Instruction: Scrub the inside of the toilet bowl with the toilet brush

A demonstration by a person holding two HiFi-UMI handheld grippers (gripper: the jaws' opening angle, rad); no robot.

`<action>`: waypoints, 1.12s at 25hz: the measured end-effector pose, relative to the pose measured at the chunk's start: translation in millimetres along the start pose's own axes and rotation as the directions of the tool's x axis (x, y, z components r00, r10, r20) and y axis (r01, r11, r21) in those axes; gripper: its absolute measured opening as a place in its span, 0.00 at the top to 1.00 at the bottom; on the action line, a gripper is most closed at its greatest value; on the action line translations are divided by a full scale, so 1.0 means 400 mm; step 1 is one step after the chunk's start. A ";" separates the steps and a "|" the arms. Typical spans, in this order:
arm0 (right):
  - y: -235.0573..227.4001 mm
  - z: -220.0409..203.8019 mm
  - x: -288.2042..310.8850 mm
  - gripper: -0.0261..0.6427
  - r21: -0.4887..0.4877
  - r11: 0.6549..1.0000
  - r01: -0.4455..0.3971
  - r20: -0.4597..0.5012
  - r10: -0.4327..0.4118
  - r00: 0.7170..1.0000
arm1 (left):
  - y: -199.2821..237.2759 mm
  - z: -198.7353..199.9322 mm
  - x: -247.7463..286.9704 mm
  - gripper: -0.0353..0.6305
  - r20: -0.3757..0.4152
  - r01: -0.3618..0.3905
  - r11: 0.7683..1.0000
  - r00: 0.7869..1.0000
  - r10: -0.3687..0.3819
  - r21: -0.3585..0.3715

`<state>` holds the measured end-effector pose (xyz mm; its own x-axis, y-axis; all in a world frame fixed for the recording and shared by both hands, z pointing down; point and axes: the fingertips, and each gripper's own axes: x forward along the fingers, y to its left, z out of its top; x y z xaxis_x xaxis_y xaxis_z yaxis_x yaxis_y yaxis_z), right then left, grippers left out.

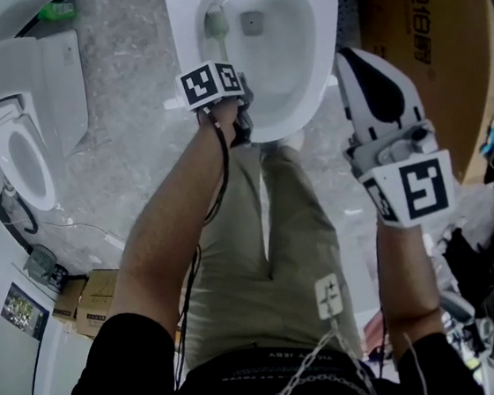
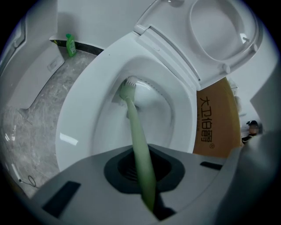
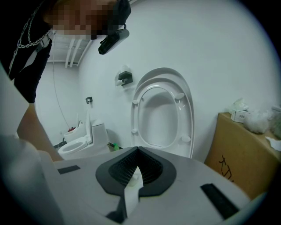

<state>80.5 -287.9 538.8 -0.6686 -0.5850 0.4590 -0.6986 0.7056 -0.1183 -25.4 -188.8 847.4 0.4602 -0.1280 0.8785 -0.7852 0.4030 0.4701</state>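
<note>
The white toilet bowl [image 1: 306, 97] lies open at the top of the head view. Inside it, the pale green toilet brush has its head [image 1: 215, 20] against the bowl's left inner wall. My left gripper [image 1: 233, 87] hovers over the near rim, shut on the brush handle [image 2: 140, 149]. In the left gripper view the handle runs from the jaws [image 2: 147, 176] down to the brush head [image 2: 128, 85] under the rim [image 2: 79, 114]. My right gripper [image 1: 351, 61] is held up beside the bowl's right side, shut on a small white scrap [image 3: 131, 186]; what it is I cannot make out.
The seat and lid [image 3: 162, 114] stand raised against the wall. A cardboard box [image 1: 424, 39] stands right of the bowl. A second toilet [image 1: 21, 160] and small cartons [image 1: 90, 298] are on the left, a green bottle [image 1: 55, 10] by the wall. My legs [image 1: 272, 260] stand at the bowl's front.
</note>
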 end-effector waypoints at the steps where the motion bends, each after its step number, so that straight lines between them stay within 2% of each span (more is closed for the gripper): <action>1: -0.002 -0.001 -0.001 0.97 -0.001 1.000 0.000 -0.002 0.000 1.000 | -0.004 0.006 0.002 0.94 -0.002 0.001 1.000 1.000 -0.001 0.008; 17: -0.011 -0.006 -0.020 0.97 0.009 1.000 0.028 0.002 -0.028 1.000 | -0.072 0.026 0.058 0.94 -0.056 0.020 0.990 0.998 -0.012 0.141; 24: -0.022 -0.021 -0.040 0.97 0.022 0.999 0.045 -0.007 -0.045 0.999 | -0.114 0.018 0.086 0.94 -0.113 0.045 0.970 0.993 -0.018 0.238; 28: -0.026 -0.021 -0.051 0.97 0.028 0.998 0.051 0.008 -0.052 0.999 | -0.149 -0.008 0.100 0.94 -0.167 0.084 0.955 0.985 -0.037 0.283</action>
<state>103.4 -279.8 537.9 -0.6337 -0.6238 0.4575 -0.7388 0.6633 -0.1190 41.1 -214.8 854.5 0.5515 0.0108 0.8341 -0.8290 0.1180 0.5467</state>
